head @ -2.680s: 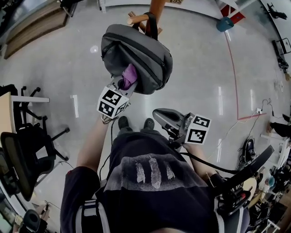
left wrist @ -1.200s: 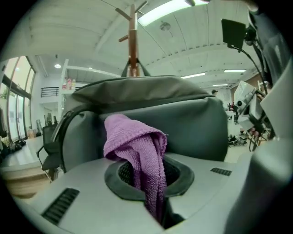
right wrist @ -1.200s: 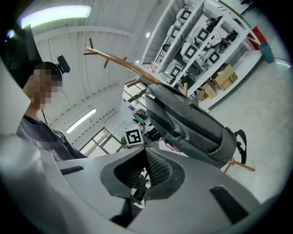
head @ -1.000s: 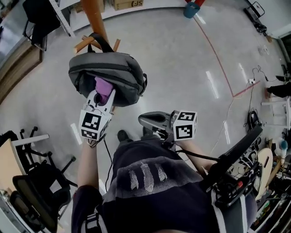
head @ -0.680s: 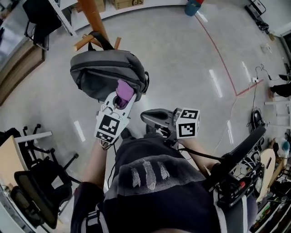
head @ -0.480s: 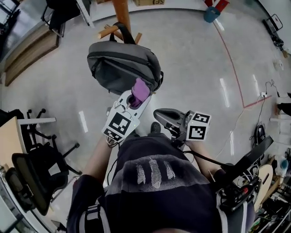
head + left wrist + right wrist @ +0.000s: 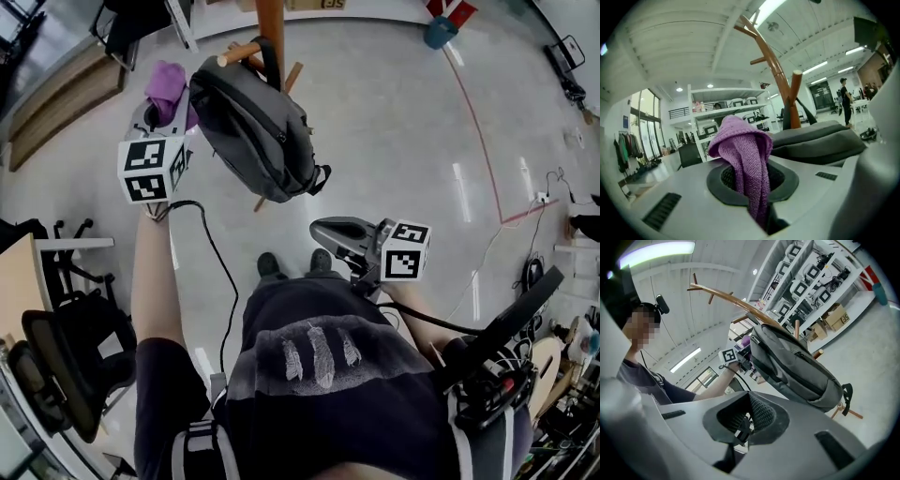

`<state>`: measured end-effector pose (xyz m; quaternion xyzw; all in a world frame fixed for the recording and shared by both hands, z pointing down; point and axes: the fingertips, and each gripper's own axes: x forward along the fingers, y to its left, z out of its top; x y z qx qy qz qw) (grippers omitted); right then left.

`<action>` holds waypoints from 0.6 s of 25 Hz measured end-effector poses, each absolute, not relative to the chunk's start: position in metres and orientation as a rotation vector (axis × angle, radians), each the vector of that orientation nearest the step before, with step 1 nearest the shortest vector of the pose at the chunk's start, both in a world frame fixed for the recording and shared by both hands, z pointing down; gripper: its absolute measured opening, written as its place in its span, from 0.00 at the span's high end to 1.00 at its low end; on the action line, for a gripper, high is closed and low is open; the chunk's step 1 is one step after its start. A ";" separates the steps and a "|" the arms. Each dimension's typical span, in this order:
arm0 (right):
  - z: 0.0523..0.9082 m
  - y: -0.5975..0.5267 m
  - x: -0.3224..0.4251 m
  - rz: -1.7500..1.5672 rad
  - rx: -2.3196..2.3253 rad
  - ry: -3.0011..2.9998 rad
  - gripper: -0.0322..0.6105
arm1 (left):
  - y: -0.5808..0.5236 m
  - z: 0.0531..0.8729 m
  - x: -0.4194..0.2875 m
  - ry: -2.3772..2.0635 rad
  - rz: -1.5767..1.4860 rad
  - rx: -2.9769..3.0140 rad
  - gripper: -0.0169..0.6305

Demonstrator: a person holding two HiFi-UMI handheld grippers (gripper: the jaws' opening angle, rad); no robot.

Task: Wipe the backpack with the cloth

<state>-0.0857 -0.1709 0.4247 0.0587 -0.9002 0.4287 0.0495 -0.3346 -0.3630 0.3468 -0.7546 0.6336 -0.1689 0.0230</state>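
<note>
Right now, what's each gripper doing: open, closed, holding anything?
Left gripper: shut on the purple cloth.
Right gripper: shut, holding nothing.

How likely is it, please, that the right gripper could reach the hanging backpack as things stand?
Probably yes: the right gripper, empty, points toward the backpack with nothing between them, though the arm would need extending.

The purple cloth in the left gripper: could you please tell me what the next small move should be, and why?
Probably ease the left gripper sideways so the purple cloth presses on the backpack, then stroke downward. The jaws are shut on the cloth, which sits beside the bag's upper side near the wooden stand; firm contact cannot be confirmed.
</note>
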 end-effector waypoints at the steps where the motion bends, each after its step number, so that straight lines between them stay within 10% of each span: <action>1: 0.425 -0.170 -0.086 1.302 0.183 -2.738 0.96 | -0.374 0.347 -0.335 1.925 -0.580 -2.344 0.90; 15: 0.431 -0.179 -0.060 1.327 0.395 -2.753 0.96 | -0.344 0.359 -0.217 1.471 -0.969 -2.233 0.90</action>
